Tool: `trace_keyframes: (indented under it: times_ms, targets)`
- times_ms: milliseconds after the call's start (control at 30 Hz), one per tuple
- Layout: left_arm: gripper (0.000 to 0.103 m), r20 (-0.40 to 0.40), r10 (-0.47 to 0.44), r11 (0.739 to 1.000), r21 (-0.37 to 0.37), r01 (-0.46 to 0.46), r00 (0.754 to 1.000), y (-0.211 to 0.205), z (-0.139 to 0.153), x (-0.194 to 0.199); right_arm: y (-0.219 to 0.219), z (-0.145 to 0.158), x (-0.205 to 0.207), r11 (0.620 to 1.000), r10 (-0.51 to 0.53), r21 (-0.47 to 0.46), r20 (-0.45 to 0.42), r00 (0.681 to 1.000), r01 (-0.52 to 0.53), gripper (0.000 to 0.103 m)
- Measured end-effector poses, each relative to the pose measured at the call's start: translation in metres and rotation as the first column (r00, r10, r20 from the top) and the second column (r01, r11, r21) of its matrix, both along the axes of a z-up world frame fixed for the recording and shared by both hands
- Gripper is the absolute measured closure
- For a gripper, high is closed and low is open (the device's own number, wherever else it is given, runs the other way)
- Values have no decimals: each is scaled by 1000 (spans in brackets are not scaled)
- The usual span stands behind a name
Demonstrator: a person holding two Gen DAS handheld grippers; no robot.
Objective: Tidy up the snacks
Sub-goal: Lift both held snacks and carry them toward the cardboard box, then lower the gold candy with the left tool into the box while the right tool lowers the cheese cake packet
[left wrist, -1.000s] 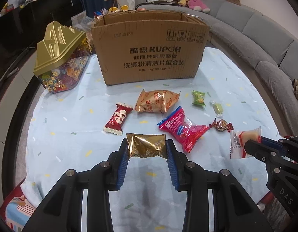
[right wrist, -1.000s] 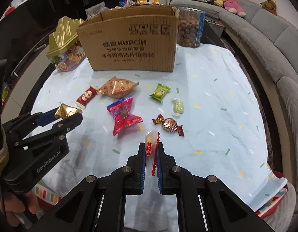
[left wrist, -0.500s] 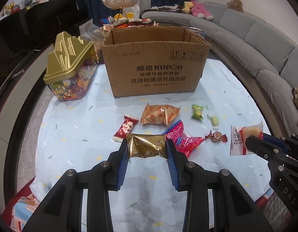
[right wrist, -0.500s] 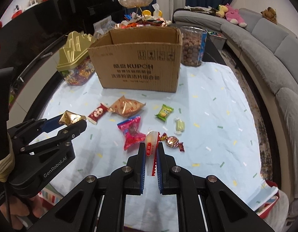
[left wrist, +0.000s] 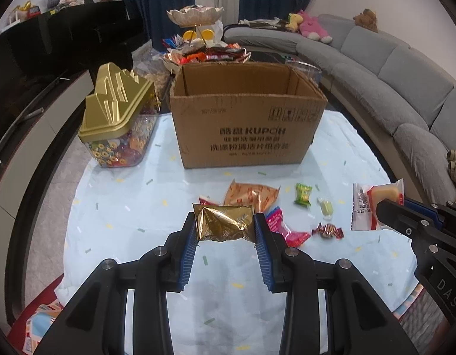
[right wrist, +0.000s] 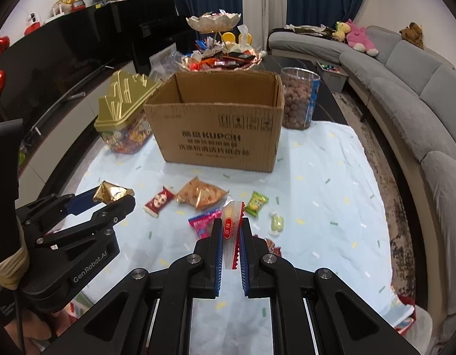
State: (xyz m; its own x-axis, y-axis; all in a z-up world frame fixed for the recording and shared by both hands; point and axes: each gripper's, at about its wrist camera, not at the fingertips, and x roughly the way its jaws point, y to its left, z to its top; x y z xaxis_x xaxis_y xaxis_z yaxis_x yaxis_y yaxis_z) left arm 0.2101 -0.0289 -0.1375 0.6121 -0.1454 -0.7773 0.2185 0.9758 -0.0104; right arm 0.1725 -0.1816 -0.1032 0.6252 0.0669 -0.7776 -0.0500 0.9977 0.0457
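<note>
Both our grippers have risen off the counter (left wrist: 115,207) with their snacks. Our left gripper (left wrist: 225,227) fingers pinch the gold foil packet (left wrist: 223,226), long axis crosswise between them. Our right gripper (right wrist: 231,244) fingers pinch the white cake packet (right wrist: 232,230) edge-on, pointing ahead at the open cardboard box (right wrist: 216,136), with clear air between.
</note>
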Motion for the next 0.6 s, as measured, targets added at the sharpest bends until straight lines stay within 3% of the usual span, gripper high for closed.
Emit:
trace_keyframes:
  times_ms: [600]
  targets:
    - [66, 64, 1, 1000, -30, 1, 998, -6, 41, 26, 0, 44, 30, 1000, -10, 10, 89, 996, 9, 92]
